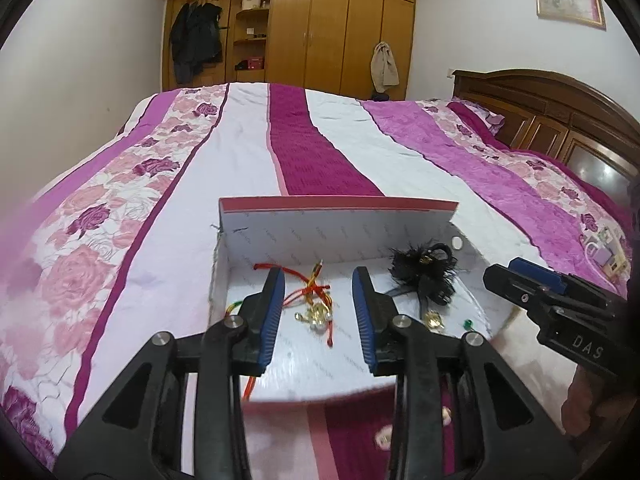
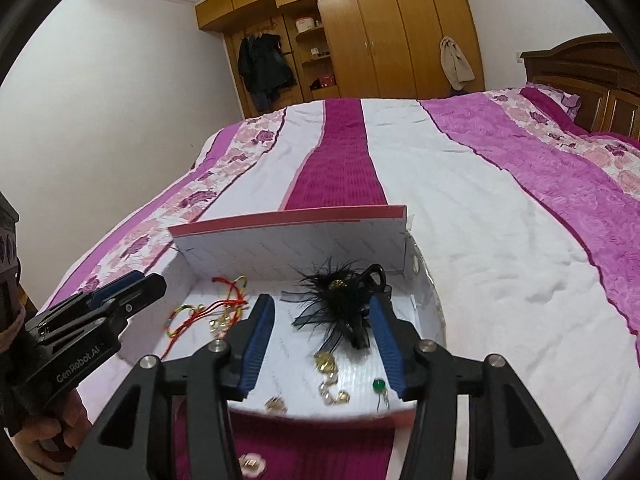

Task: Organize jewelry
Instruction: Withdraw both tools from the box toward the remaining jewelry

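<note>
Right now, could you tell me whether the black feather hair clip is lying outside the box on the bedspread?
No, the black feather hair clip lies inside the white box.

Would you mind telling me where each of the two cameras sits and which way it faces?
Left wrist view: rides on the left tongs, looking forward and down into the white box on the bed; its own open fingers show, and the right tongs at the right edge.
Right wrist view: rides on the right tongs, facing the same box; its open fingers show, and the left tongs with a hand.
Shared: box, black feather clip, red cords, wardrobe.
</note>
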Action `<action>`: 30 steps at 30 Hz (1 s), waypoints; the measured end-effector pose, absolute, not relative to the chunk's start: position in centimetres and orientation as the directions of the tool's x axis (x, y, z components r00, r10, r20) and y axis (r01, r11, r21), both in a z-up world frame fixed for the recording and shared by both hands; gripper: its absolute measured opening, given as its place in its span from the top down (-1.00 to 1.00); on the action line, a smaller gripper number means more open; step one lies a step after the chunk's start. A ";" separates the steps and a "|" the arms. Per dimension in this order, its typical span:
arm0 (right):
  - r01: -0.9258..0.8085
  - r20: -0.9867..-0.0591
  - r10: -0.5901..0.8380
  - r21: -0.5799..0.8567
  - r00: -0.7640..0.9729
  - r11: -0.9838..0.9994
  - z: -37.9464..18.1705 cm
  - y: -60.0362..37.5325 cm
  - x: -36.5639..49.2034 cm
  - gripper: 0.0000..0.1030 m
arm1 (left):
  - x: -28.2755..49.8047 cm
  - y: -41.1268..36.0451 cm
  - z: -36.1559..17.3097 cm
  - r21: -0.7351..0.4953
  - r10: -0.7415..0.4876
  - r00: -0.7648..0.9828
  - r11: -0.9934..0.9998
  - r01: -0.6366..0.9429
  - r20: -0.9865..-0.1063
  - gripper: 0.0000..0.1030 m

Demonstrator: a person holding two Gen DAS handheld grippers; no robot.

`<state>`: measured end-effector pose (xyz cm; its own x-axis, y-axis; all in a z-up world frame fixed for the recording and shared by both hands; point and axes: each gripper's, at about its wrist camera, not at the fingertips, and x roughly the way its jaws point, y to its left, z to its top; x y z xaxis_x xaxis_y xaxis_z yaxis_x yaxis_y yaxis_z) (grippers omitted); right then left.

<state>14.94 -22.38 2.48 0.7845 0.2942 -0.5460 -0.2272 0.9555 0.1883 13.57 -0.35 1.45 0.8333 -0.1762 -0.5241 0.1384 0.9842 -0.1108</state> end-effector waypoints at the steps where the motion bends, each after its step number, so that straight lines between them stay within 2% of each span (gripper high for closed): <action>1: -0.229 -0.546 0.295 0.188 0.784 0.955 2.7 -22.4 14.4 -0.02 | 13.3 -0.2 1.6 -0.114 -0.179 0.832 0.984 0.140 -0.525 0.48; 8: -0.243 -0.552 0.297 0.171 0.779 0.955 3.9 -22.3 10.5 -0.02 | 10.4 0.3 2.3 -0.129 -0.195 0.819 0.981 0.148 -0.540 0.46; 15: -0.234 -0.570 0.295 0.180 0.767 0.956 4.1 -22.6 7.7 -0.02 | 8.2 0.7 1.6 -0.200 -0.248 0.775 0.967 0.159 -0.582 0.45; 30: -0.202 -0.619 0.262 0.166 0.741 0.965 3.0 -23.7 3.5 -0.02 | 5.2 -1.4 -0.4 -0.180 -0.268 0.713 0.963 0.199 -0.648 0.45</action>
